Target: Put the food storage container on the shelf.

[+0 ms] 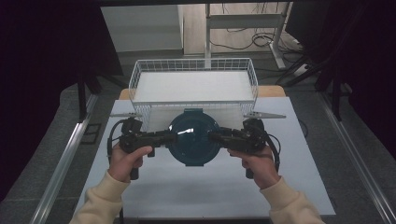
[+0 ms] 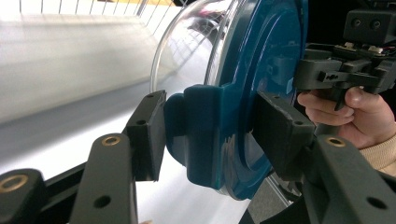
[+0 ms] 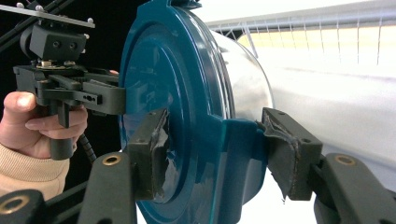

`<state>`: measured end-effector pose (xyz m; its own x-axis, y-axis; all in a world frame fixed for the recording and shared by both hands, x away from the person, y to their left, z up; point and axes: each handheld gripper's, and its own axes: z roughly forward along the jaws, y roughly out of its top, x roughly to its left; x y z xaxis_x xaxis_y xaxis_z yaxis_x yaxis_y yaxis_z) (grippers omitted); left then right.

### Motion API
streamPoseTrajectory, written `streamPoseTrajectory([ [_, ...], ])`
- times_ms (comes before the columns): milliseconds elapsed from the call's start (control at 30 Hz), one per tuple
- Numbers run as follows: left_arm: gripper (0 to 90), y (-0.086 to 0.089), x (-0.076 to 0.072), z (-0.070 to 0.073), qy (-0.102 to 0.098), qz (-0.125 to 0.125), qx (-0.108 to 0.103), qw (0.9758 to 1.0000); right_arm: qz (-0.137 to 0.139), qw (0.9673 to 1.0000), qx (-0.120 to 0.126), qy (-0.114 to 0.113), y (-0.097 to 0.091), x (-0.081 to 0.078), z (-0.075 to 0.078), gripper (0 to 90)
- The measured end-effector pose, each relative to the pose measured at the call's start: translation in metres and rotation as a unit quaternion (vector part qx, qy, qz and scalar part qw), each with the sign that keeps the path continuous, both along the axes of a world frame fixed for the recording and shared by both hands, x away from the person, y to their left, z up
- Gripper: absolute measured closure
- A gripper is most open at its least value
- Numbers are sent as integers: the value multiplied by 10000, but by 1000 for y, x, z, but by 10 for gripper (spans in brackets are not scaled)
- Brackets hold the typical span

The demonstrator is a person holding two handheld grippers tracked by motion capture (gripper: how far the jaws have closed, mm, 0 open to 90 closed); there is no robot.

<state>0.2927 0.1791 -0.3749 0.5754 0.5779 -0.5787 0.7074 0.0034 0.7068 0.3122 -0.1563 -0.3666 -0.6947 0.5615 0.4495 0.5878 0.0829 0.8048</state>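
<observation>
We are gripping the blue lid [image 3: 187, 107] of a clear container [image 3: 250, 79] with the right gripper [image 3: 212, 156], its two black jaws pressing from either side on a clip tab at the lid's rim. The pad [image 3: 161, 149] on one jaw is looking torn and frayed. Across the lid, the left gripper [image 3: 100, 98] is clamping the opposite edge, a hand [image 3: 44, 123] in a cream sleeve wrapping its handle. Beyond the container, a white wire basket [image 3: 327, 32] is standing on the pale table [image 3: 341, 112].
</observation>
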Motion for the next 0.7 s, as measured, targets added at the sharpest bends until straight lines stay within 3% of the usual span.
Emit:
streamPoseTrajectory([
  [233,460,0,6,19,-132,-4,27,9999,38,9999,-26,-134,0,7,21,433],
  [700,460,5,19,41,-213,-7,50,9998,122,9997,-61,-223,5,22,43,433],
])
